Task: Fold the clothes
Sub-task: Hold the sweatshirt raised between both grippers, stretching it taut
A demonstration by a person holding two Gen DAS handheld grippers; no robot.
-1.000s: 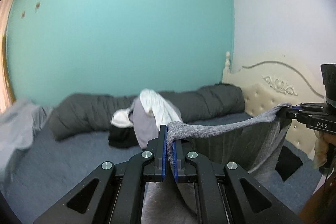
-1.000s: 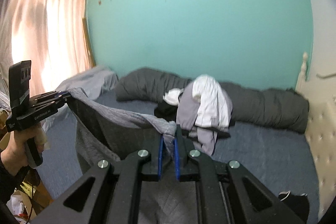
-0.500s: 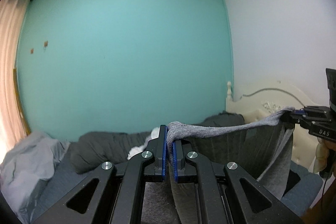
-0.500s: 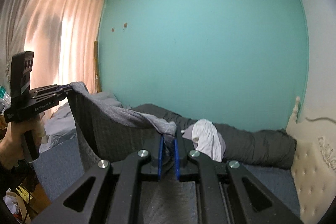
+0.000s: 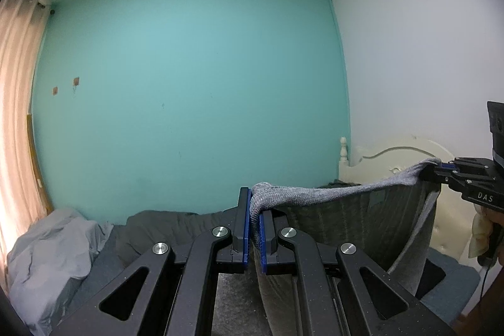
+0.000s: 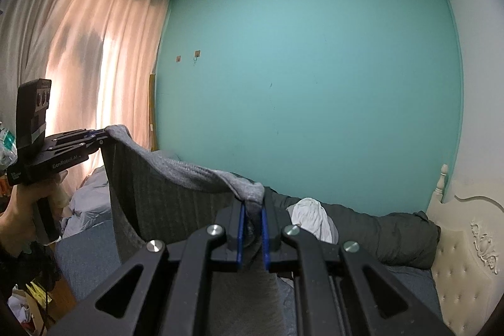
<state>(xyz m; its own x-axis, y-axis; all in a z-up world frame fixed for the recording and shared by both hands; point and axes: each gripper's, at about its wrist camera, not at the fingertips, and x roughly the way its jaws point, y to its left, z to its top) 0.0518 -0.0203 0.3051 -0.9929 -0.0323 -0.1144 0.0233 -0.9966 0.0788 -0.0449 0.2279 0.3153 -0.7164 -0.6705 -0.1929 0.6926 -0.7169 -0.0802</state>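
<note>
A grey knit garment [image 5: 356, 210] hangs stretched in the air between my two grippers, high above the bed. My left gripper [image 5: 255, 203] is shut on one top corner of it. My right gripper [image 6: 252, 203] is shut on the other top corner. The garment [image 6: 157, 188] sags between them and its body hangs down. In the left wrist view the right gripper [image 5: 441, 170] shows at the far right. In the right wrist view the left gripper [image 6: 100, 133] shows at the far left.
A bed with a blue cover [image 6: 85, 254] lies below, with a dark grey duvet [image 6: 378, 229] rolled along the teal wall. A white garment [image 6: 312, 218] lies on the duvet. A cream headboard [image 6: 466, 235] stands at the right, pink curtains [image 6: 85, 59] at the left.
Both grippers have risen with the grey garment held between them. The views tilted up, so the bed and clothes pile dropped toward the bottom of the frames.
</note>
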